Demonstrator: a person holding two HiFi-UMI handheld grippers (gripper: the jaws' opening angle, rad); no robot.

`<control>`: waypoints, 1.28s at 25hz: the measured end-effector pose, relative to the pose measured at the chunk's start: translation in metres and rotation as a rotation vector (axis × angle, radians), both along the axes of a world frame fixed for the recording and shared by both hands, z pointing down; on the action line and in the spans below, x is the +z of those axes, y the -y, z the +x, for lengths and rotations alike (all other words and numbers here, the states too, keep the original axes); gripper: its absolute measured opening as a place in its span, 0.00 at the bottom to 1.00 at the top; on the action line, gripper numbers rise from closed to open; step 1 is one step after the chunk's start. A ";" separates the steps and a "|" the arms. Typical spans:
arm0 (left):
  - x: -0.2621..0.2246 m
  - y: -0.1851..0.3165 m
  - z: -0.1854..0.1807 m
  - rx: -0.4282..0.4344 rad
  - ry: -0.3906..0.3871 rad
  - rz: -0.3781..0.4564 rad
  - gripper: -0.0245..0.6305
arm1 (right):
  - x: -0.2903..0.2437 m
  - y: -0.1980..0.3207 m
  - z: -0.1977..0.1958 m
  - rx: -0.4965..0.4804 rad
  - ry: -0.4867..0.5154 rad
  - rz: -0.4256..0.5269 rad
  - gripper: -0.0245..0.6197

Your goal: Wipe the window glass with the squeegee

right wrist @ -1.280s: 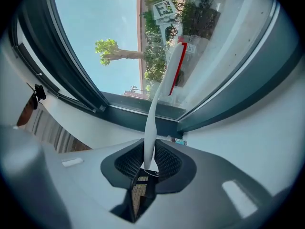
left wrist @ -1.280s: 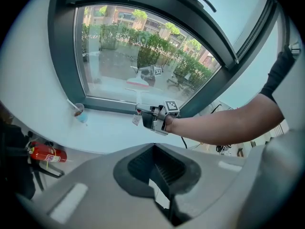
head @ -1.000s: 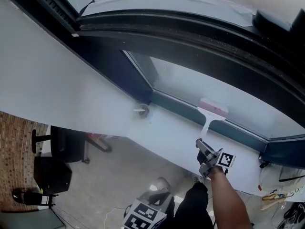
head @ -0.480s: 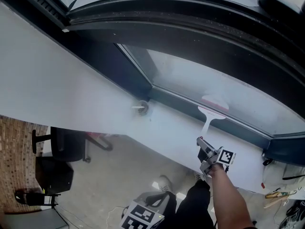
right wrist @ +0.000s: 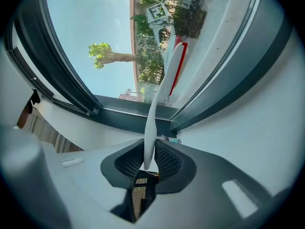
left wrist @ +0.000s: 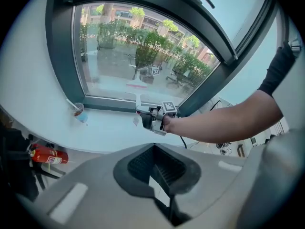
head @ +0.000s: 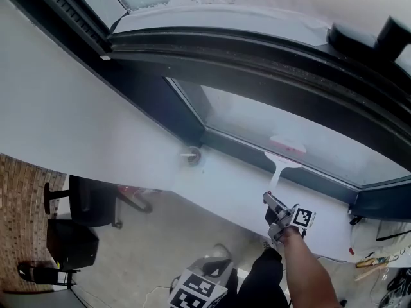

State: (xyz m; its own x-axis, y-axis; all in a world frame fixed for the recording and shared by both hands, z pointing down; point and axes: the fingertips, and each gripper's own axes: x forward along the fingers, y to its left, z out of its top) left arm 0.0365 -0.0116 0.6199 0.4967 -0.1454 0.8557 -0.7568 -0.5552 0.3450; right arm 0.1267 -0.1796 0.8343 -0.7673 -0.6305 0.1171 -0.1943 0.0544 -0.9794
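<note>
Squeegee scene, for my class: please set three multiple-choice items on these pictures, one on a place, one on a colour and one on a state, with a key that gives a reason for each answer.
1. Where does the cup stand?
A. on the sill, left of the squeegee in the head view
B. on the floor
C. on a chair

2. What colour is the squeegee's handle?
A. black
B. white
C. green

3. How is the right gripper?
A. open and empty
B. shut on the squeegee's handle
C. shut on the cup

Key:
1 A: the cup rests on the white ledge below the glass.
2 B: the handle shows white in both views.
3 B: the handle sits clamped between the jaws.
</note>
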 end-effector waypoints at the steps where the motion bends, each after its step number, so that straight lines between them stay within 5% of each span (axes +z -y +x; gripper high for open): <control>1: -0.004 -0.001 0.001 0.007 -0.002 0.011 0.04 | -0.008 -0.003 0.000 0.005 0.003 0.009 0.17; 10: -0.056 0.003 0.001 0.070 -0.042 0.156 0.04 | -0.107 -0.030 -0.009 0.018 0.031 0.137 0.17; 18: -0.131 -0.019 -0.013 0.111 -0.085 0.235 0.04 | -0.230 -0.080 -0.015 -0.010 -0.049 0.243 0.17; 24: -0.164 -0.035 -0.011 0.220 -0.144 0.322 0.04 | -0.323 -0.121 -0.023 0.017 -0.092 0.374 0.17; 32: -0.178 -0.062 0.017 0.311 -0.213 0.330 0.04 | -0.360 -0.154 -0.002 0.058 -0.095 0.389 0.17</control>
State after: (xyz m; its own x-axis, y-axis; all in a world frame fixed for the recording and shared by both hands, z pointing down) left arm 0.0537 0.0502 0.4420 0.7181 -0.2085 0.6640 -0.4698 -0.8491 0.2415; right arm 0.1244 -0.0257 0.4739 -0.7266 -0.6835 -0.0698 -0.2964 0.4035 -0.8657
